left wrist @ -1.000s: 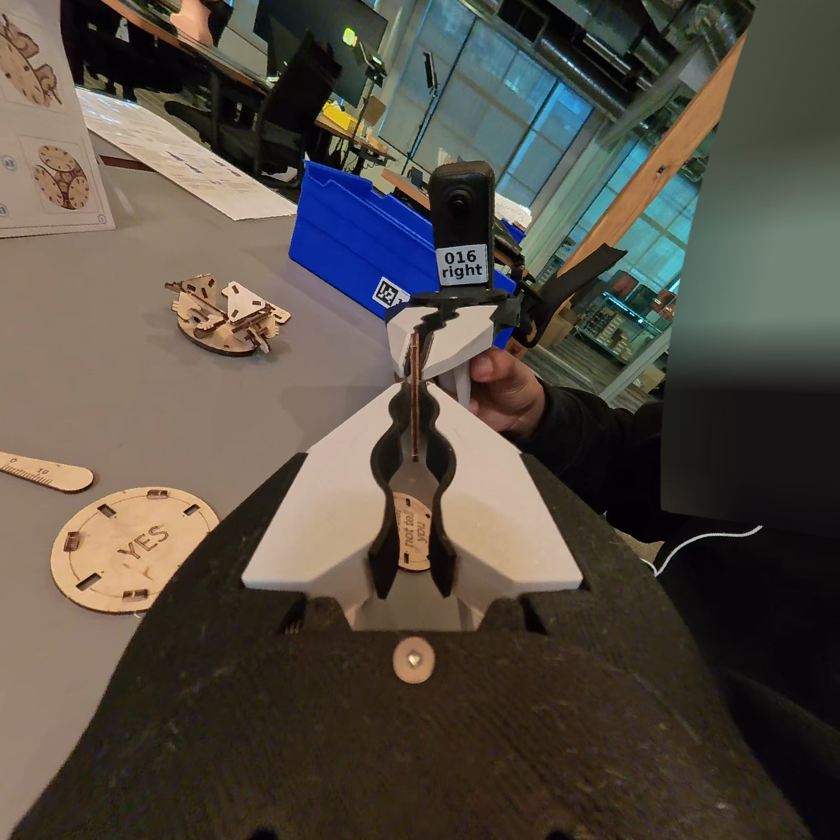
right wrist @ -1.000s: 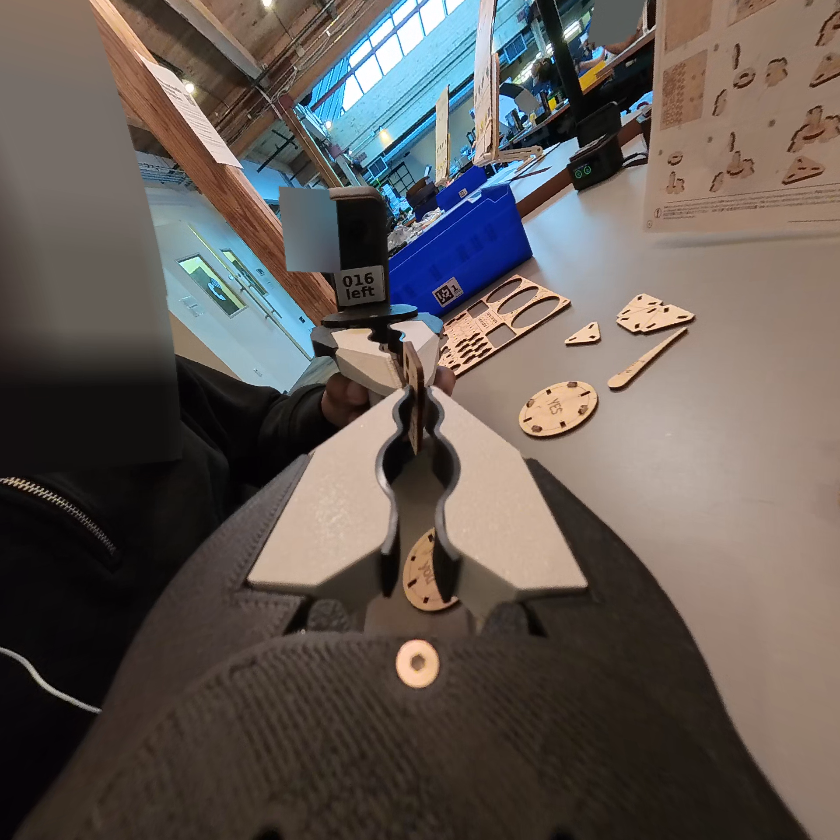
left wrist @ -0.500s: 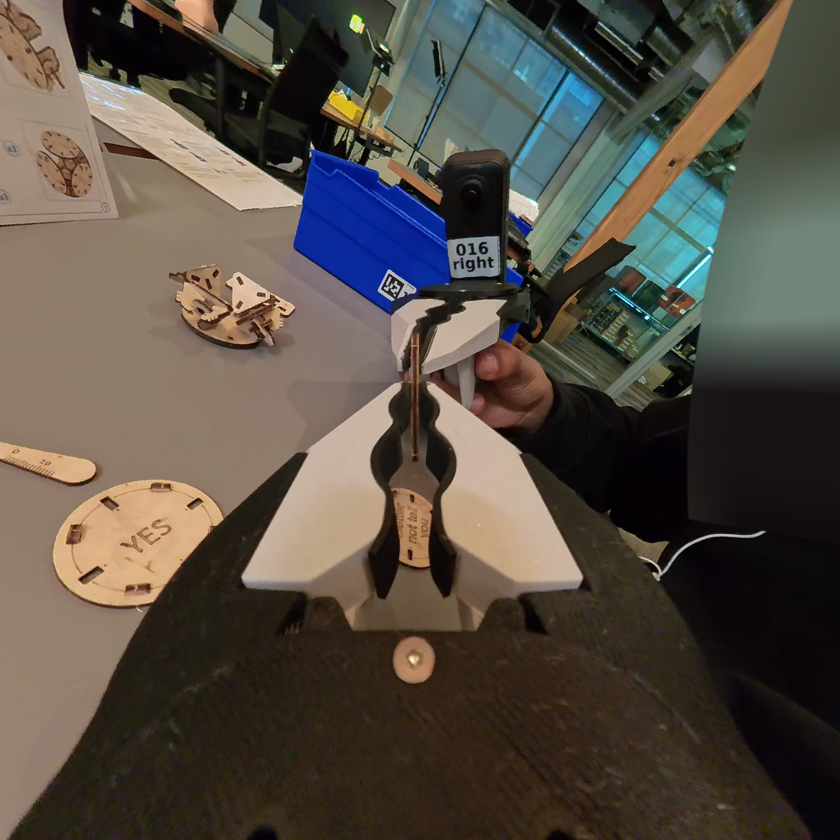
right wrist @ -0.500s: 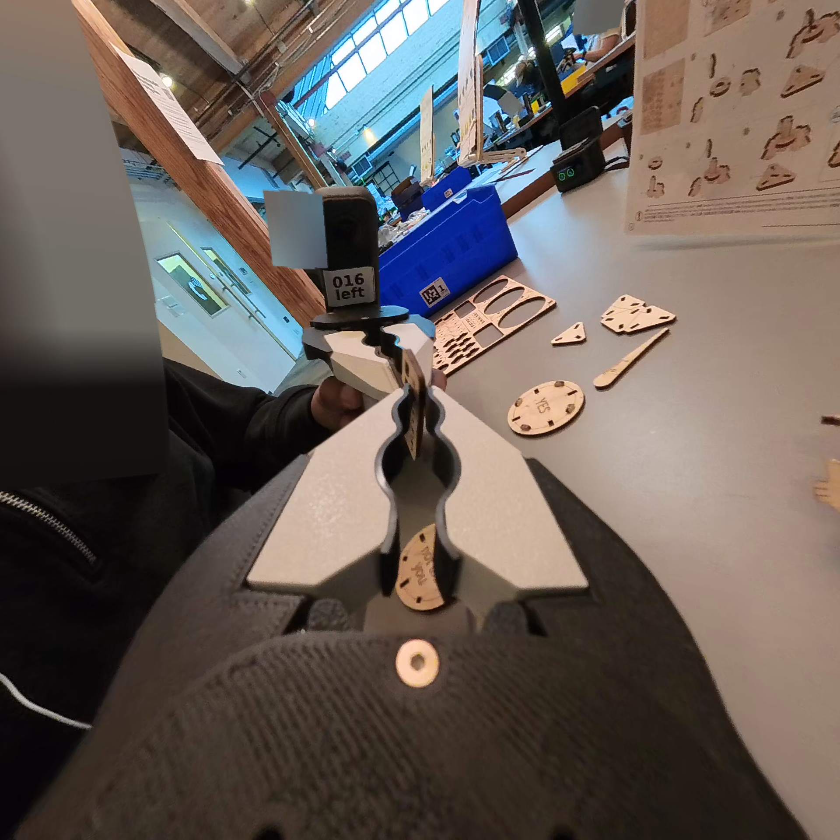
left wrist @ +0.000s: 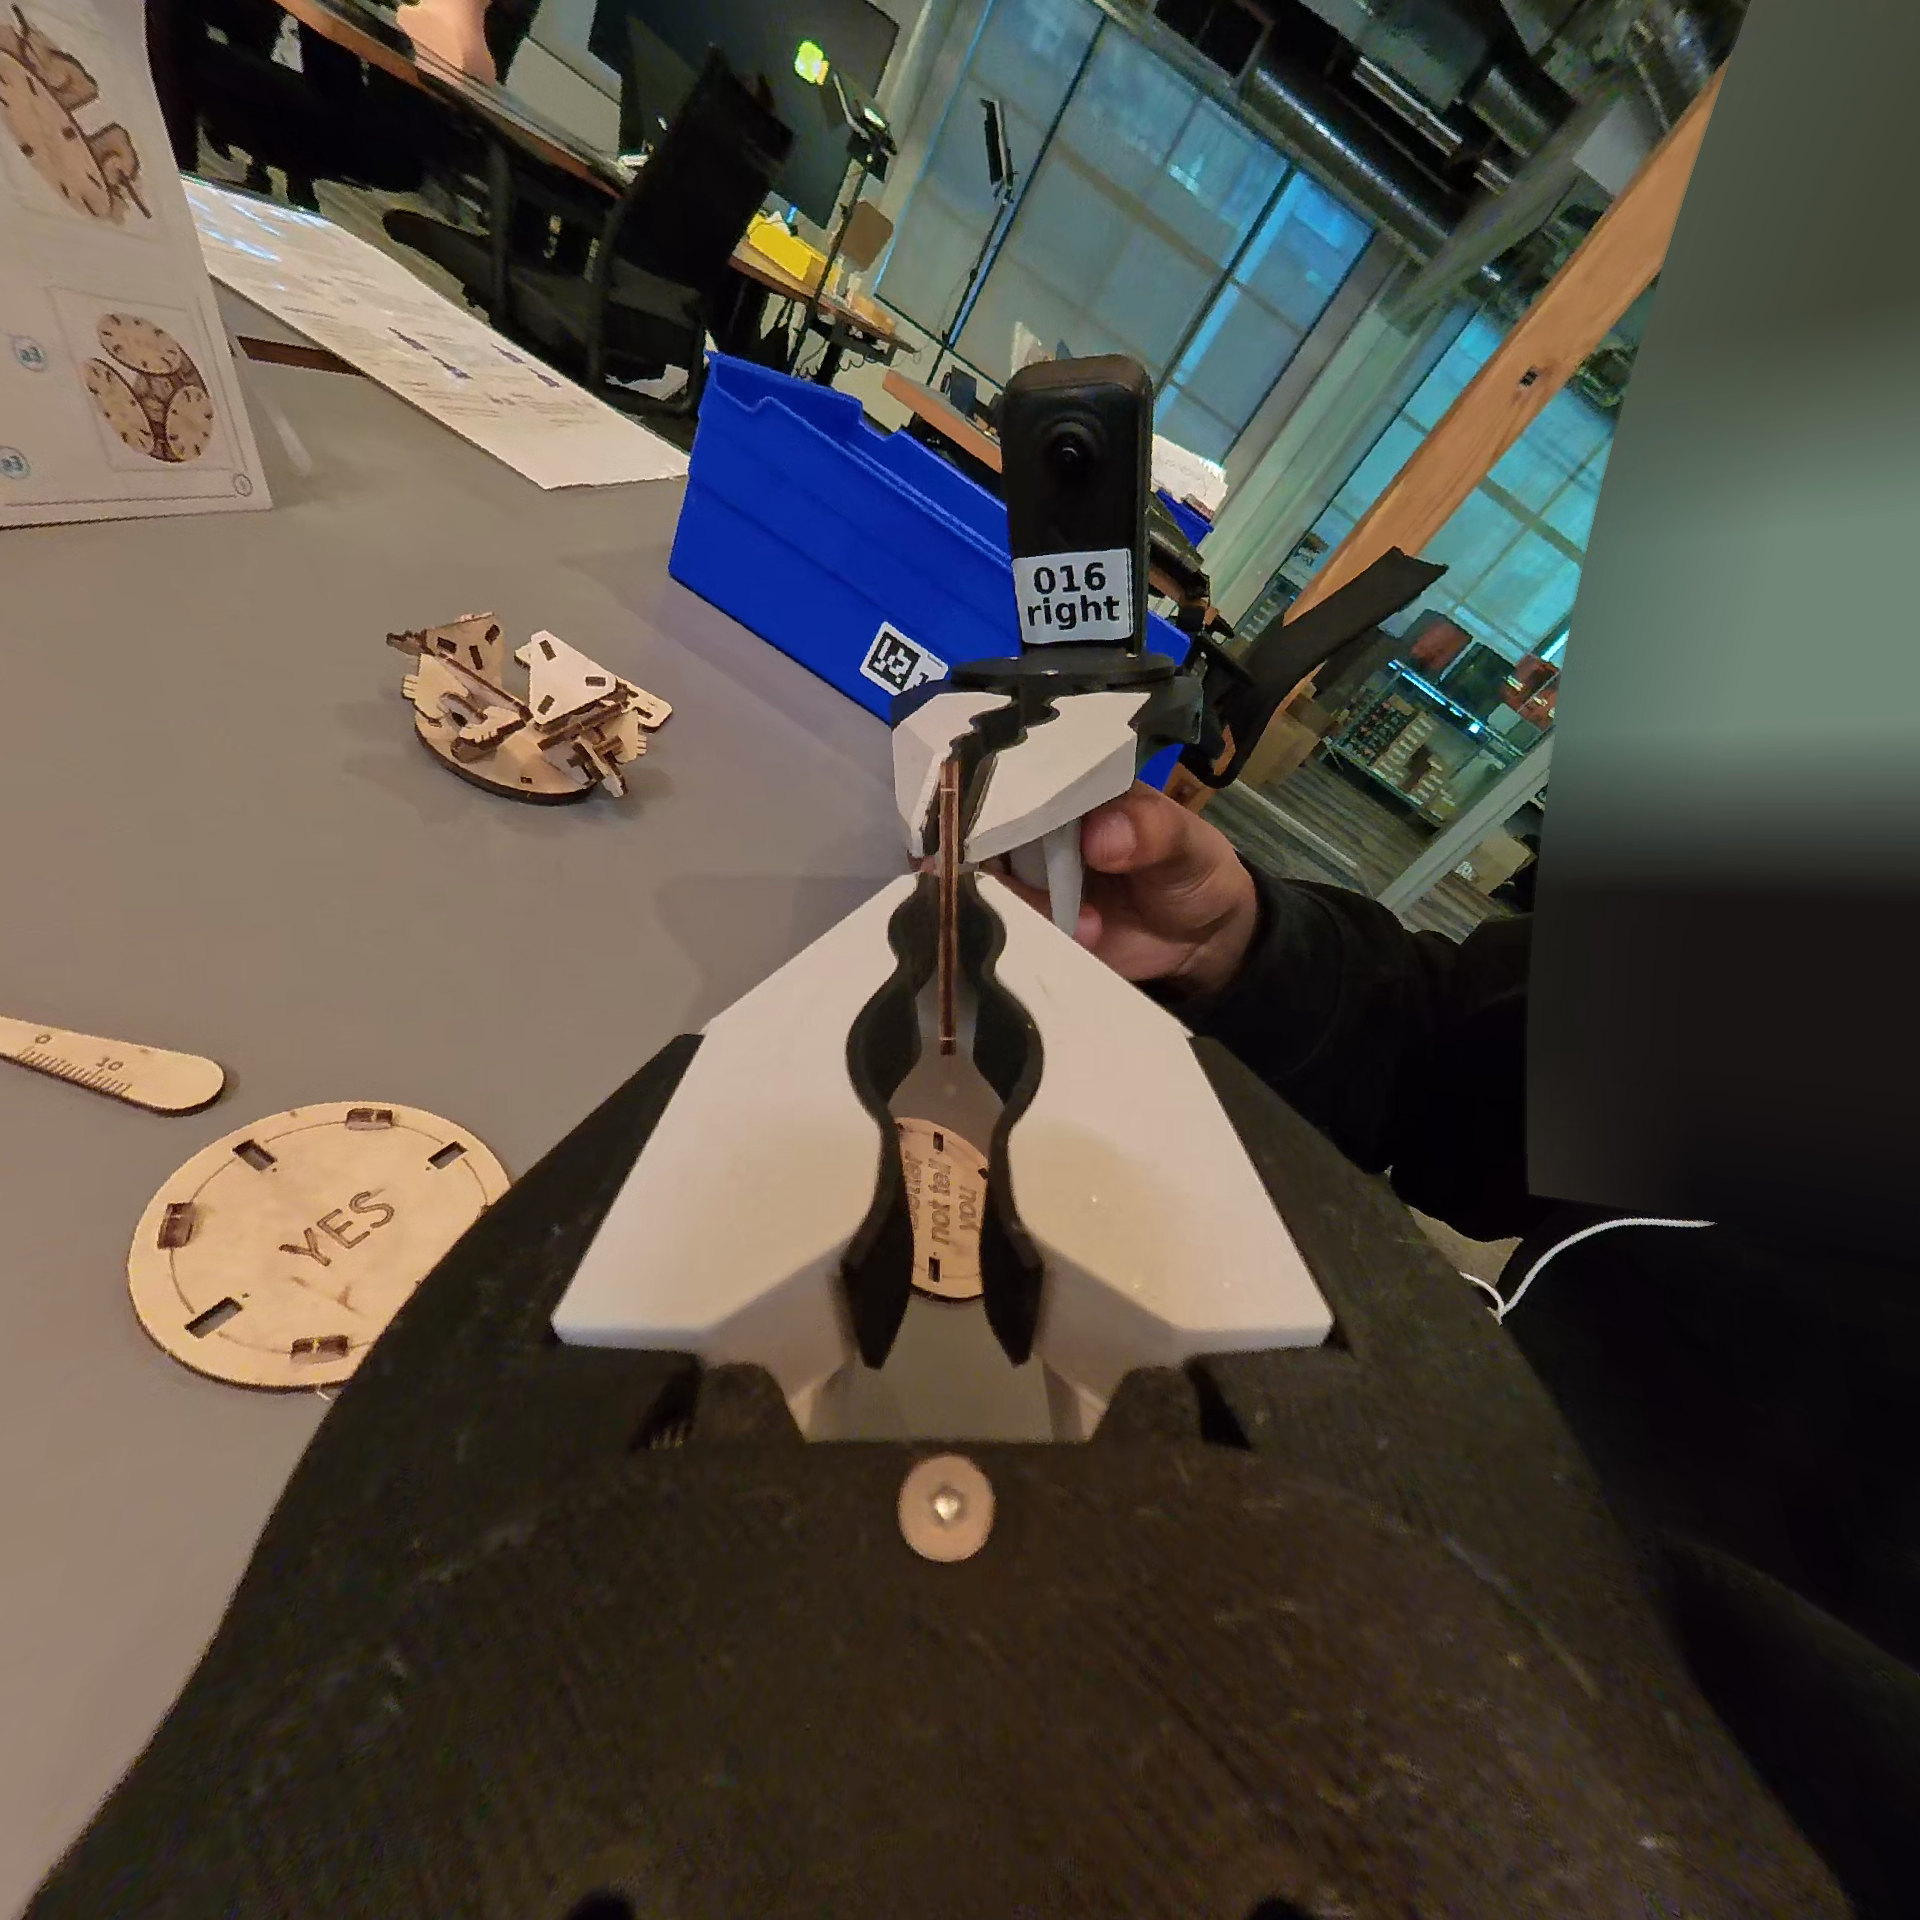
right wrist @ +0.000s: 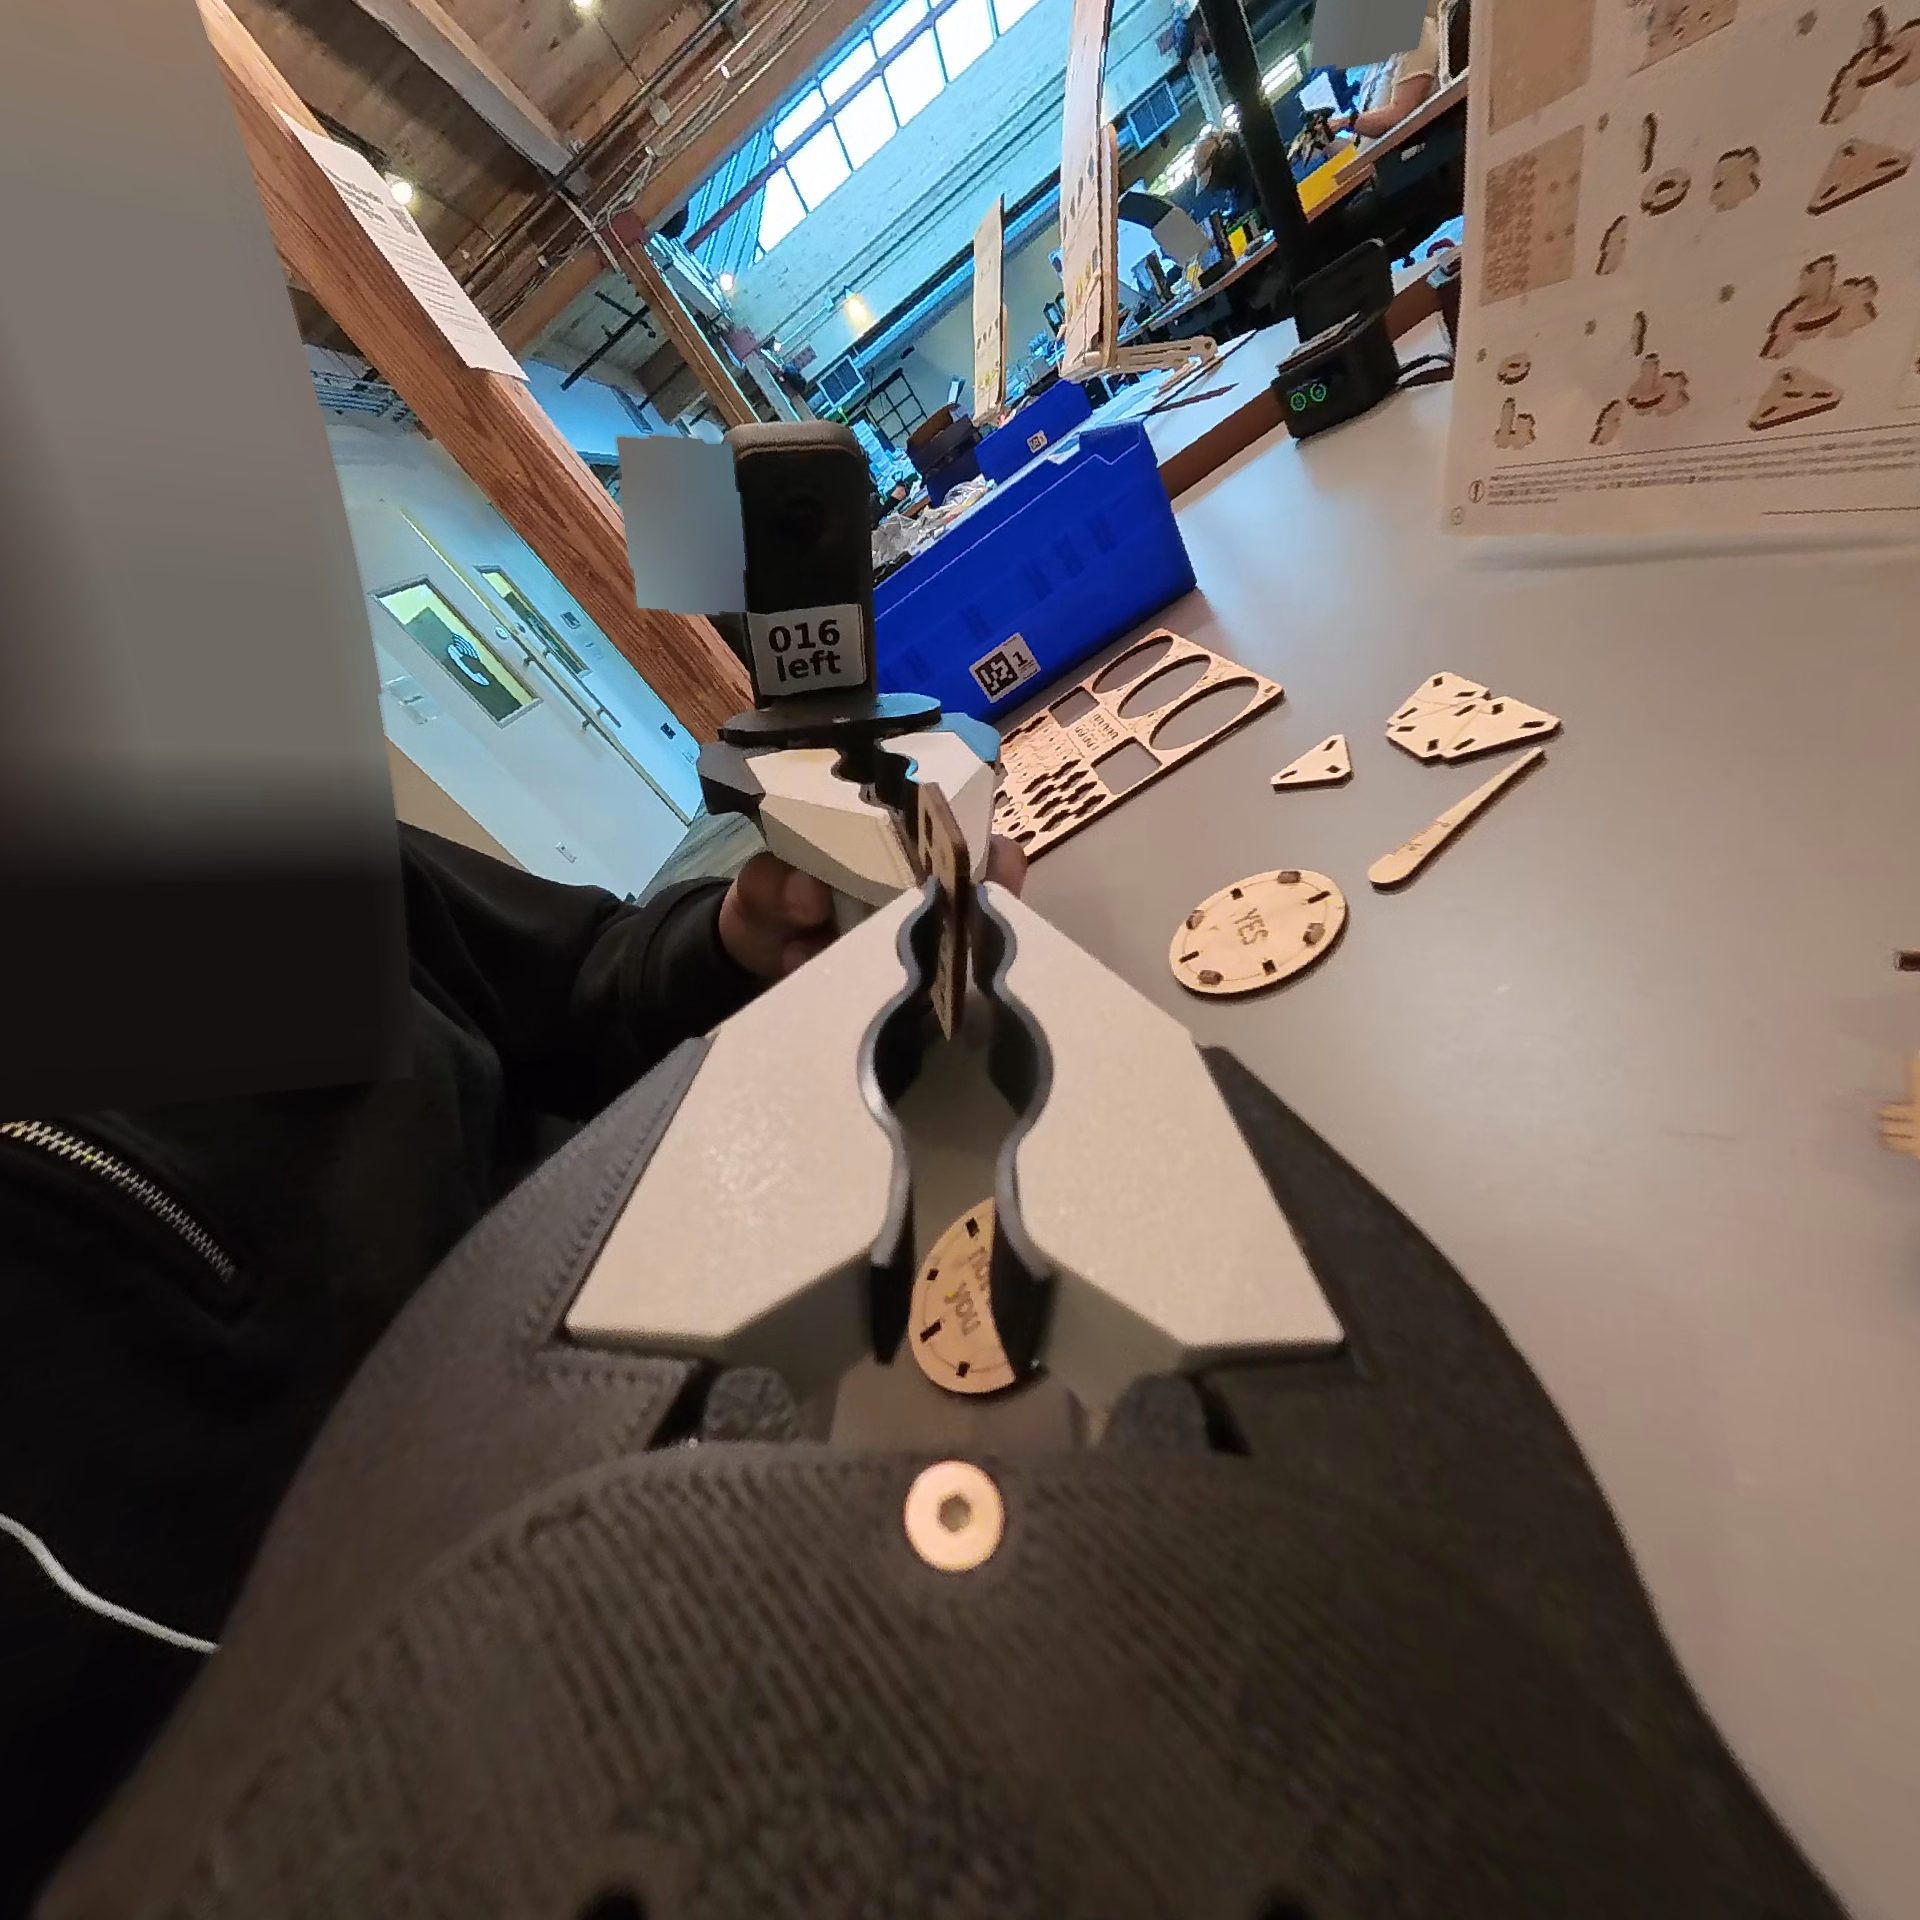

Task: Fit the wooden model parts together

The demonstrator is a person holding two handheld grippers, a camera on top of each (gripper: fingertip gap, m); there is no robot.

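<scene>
I hold one thin round wooden disc (left wrist: 947,935) edge-on in the air above the grey desk (left wrist: 312,914), and both my grippers have it at once. The fingers of my left gripper (left wrist: 947,894) are pressed together on its near edge, while my right gripper (left wrist: 951,821), facing me tip to tip, has its fingers clamped on the far edge. Seen from the right gripper (right wrist: 951,914), the disc (right wrist: 948,935) runs tilted from its fingertips to the left gripper (right wrist: 930,831) beyond. Another slotted wooden disc (left wrist: 312,1242) lies flat on the desk to my left, with a wooden ruler-like stick (left wrist: 104,1070) just beyond it. Farther off sit a half-built wooden assembly (left wrist: 520,707) and a blue bin (left wrist: 831,561). A cut-out plywood sheet (right wrist: 1132,727) and triangular pieces (right wrist: 1470,722) lie near the bin.
</scene>
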